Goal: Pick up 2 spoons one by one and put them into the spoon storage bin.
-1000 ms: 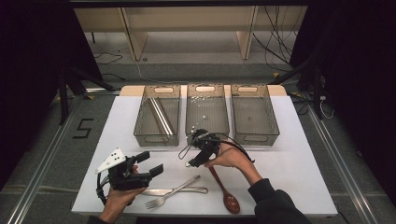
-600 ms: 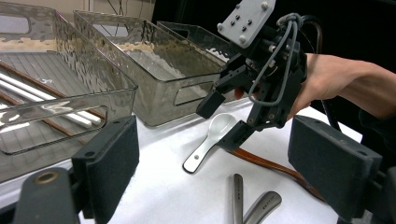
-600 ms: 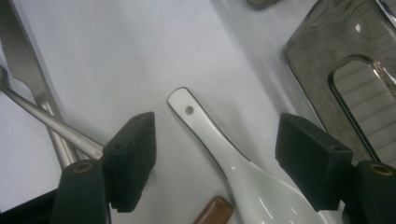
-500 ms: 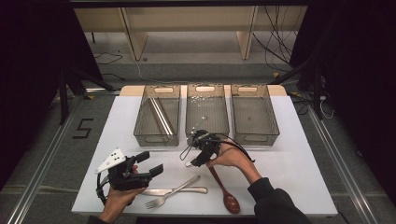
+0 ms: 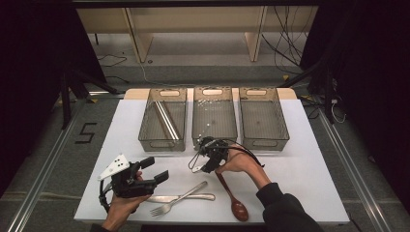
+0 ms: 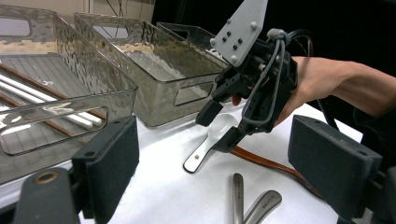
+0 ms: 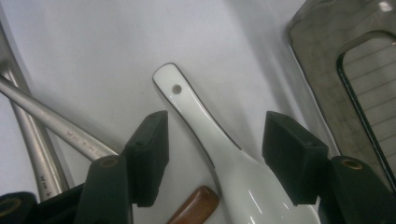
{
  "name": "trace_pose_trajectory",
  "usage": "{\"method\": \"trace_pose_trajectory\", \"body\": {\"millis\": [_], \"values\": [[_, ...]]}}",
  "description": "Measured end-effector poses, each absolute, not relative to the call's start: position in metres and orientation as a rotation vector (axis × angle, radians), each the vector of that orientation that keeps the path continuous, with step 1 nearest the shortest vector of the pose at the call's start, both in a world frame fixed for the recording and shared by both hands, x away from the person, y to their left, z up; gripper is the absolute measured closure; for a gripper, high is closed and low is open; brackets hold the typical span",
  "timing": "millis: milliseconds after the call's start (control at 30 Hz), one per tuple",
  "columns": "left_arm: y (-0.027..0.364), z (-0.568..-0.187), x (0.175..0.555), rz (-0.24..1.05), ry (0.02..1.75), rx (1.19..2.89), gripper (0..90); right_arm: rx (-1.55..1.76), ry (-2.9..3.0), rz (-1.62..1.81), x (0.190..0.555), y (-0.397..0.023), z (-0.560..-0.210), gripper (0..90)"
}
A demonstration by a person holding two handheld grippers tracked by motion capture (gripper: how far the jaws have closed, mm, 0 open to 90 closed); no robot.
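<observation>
A white ceramic spoon [image 7: 205, 126] lies on the white table [image 5: 300, 159] just in front of the middle bin, handle toward the front left. My right gripper [image 7: 219, 156] points down over it, one jaw on each side of the handle. The jaws have just been closing, but a gap remains between each pad and the spoon. The left gripper view shows this gripper [image 6: 219, 128] astride the spoon [image 6: 208, 142]. My left gripper [image 5: 155, 169] stands open and empty near the front left. A brown wooden spoon [image 5: 232, 193] lies under the right hand.
A steel fork [image 5: 176, 200] and knife [image 5: 183, 197] lie crossed at the front, between the hands. Three clear bins stand in a row at the back: the left bin [image 5: 162, 142] holds chopsticks, and the middle bin [image 5: 214, 135] and right bin [image 5: 263, 137] stand beside it.
The right hand has shifted only slightly over the white spoon. The left gripper has stayed where it was.
</observation>
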State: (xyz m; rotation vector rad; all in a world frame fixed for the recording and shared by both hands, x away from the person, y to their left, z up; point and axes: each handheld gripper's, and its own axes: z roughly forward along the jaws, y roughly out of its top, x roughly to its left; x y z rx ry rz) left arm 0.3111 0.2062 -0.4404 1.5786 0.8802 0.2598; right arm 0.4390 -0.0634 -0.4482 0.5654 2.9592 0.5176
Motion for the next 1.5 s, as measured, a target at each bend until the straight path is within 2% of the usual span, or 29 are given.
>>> {"method": "trace_pose_trajectory", "body": {"millis": [533,967,1500], "values": [[0.207,-0.440,0.311,0.263,0.880,1.576,16.1,0.488,2.976,0.394,0.441,-0.058,-0.460,54.8],[0.207,-0.440,0.311,0.263,0.880,1.575,16.1,0.456,2.979,0.382,0.445,-0.060,-0.459,73.1],[0.208,-0.440,0.311,0.264,0.879,1.576,16.1,0.374,2.961,0.330,0.444,-0.055,-0.456,76.2]]}}
